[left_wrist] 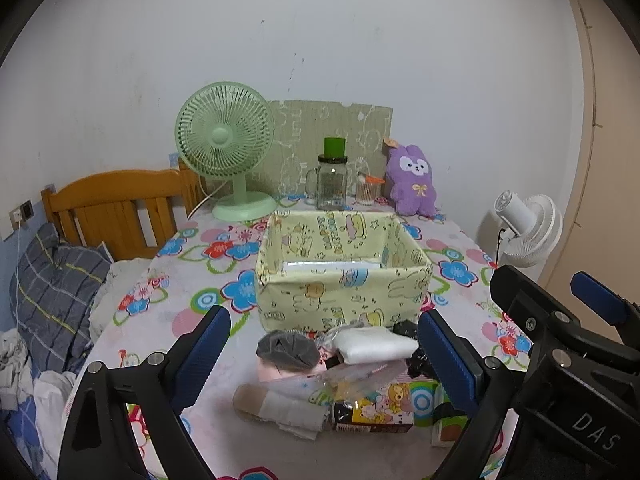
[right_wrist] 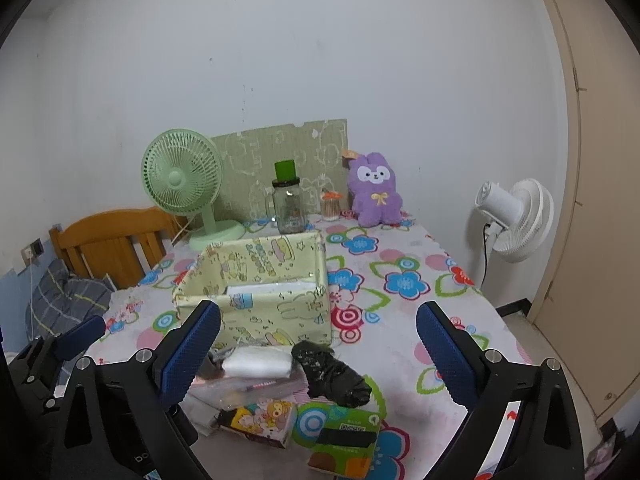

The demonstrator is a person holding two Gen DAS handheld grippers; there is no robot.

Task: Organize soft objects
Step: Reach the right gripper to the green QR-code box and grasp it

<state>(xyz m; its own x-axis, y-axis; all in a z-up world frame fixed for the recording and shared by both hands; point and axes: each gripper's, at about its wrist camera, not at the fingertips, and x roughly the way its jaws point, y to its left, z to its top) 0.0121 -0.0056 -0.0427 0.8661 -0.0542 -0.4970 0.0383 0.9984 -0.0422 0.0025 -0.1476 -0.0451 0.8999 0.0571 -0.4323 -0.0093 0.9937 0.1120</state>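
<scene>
Two grippers are showing, both with jaws spread wide and nothing clamped between the pads.

Left wrist view: left gripper (left_wrist: 324, 354) is hanging over the pile of soft objects at the near edge of the table (left_wrist: 192, 280), jaws released. Between the blue pads, lower down on the table, a grey fabric piece (left_wrist: 287, 349) and a white folded cloth (left_wrist: 374, 345) are lying side by side, touching nothing of the gripper. A black crumpled piece (left_wrist: 408, 330) is sitting just beside the right pad. Nearer the camera a beige-and-white rolled sock (left_wrist: 280, 406) and a cartoon-print box (left_wrist: 378, 410) are lying. The yellow fabric storage basket (left_wrist: 340, 292) is standing upright just behind the pile, something white and flat lying in its bottom. A green desk fan (left_wrist: 226, 152), a glass jar (left_wrist: 331, 182) and a purple plush bunny (left_wrist: 412, 180) are lining the far wall. The right gripper (left_wrist: 568, 344) is showing at the right edge.

Right wrist view: right gripper (right_wrist: 318, 354) is likewise standing open, holding nothing. The white cloth and a black rolled sock (right_wrist: 334, 374) are lying between its pads on the table, basket behind them to the left. A green packet (right_wrist: 344, 436) is lying nearest the camera.
</scene>
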